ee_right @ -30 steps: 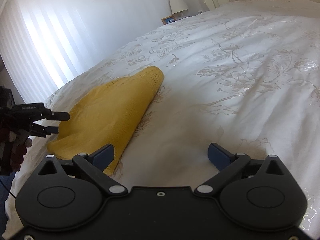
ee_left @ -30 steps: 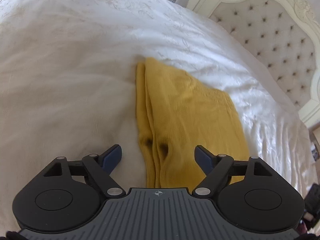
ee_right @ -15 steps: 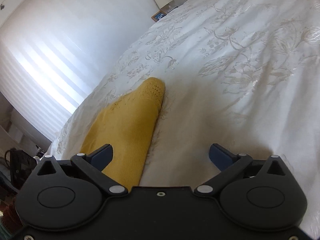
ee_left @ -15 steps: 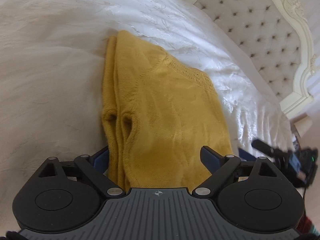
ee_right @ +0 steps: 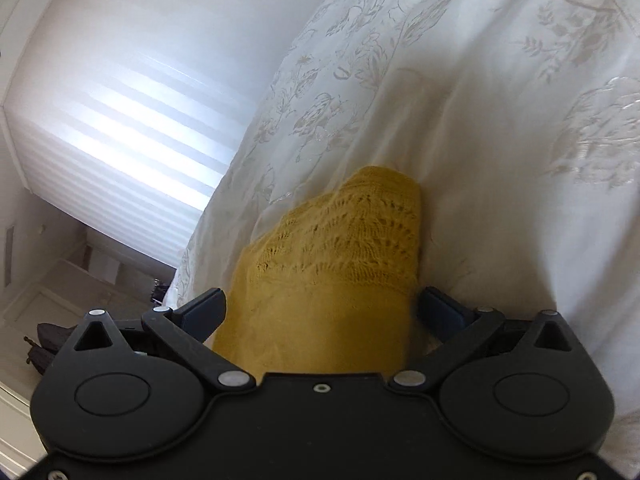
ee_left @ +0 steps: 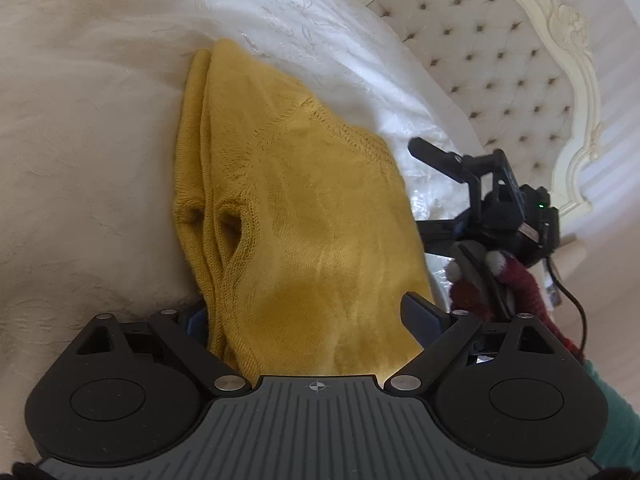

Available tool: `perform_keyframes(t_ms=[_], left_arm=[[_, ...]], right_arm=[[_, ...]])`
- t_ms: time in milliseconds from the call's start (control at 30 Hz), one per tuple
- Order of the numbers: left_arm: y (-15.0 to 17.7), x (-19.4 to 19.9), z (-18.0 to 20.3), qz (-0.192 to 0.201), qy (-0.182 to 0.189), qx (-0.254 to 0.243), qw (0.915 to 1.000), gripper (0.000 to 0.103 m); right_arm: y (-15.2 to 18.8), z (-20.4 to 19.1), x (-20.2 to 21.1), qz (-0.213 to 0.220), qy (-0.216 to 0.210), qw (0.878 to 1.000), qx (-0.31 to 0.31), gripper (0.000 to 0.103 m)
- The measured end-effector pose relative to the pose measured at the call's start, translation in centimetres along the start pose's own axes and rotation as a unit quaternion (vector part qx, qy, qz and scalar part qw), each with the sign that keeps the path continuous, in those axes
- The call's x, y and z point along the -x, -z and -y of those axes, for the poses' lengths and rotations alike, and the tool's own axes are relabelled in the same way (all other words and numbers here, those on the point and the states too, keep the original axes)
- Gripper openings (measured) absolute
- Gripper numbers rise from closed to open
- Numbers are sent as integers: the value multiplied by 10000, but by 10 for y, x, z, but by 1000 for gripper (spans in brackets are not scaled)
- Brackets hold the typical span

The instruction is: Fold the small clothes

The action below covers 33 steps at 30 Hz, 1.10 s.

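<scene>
A mustard-yellow knitted garment lies folded lengthwise on the white bedspread. My left gripper is open, its jaws straddling the garment's near end; the left finger is partly hidden under the cloth. In the right wrist view the garment's lacy end lies between the jaws of my open right gripper. The right gripper also shows in the left wrist view, at the garment's right edge.
A tufted cream headboard stands at the far right. The embroidered bedspread fills the right wrist view. A bright window with blinds and the floor beside the bed lie to its left.
Both grippers have moved in and down onto the garment; each now has an end of it between its open jaws. The right gripper has come into the left wrist view.
</scene>
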<state>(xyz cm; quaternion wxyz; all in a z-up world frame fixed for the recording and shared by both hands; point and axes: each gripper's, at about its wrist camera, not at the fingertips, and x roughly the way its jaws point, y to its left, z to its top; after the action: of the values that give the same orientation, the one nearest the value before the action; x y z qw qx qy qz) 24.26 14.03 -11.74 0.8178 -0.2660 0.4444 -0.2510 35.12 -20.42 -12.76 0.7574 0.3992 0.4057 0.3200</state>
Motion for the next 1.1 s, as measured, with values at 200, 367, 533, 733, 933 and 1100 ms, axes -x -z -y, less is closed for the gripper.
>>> perform_keyframes(t_ms=[200,367,533,733,933,1100], left_arm=[[-5,-18,4,83,187,-40,9998,92],[-1,-11,3,86,207,2,9997,50],[3,-6,-8,21,254,410,9988,15],[9,12,10,103,400,174,9990,13],[42,38,35,-28,652,10,9979,13],[83,62,49,-134,815,22,9966,14]], right_arm=[[-12,-4,-18,-46,-38,10000,38,103],[-8,-7,-15,-66,-117,9995,292,103],[0,-6,-6,-49,367,9984,423,42],[8,-40,21,159,398,9980,472,41],[40,-80,62,-47,556,9960,702,40],[79,-97,96,-270,615,9953,699,40]])
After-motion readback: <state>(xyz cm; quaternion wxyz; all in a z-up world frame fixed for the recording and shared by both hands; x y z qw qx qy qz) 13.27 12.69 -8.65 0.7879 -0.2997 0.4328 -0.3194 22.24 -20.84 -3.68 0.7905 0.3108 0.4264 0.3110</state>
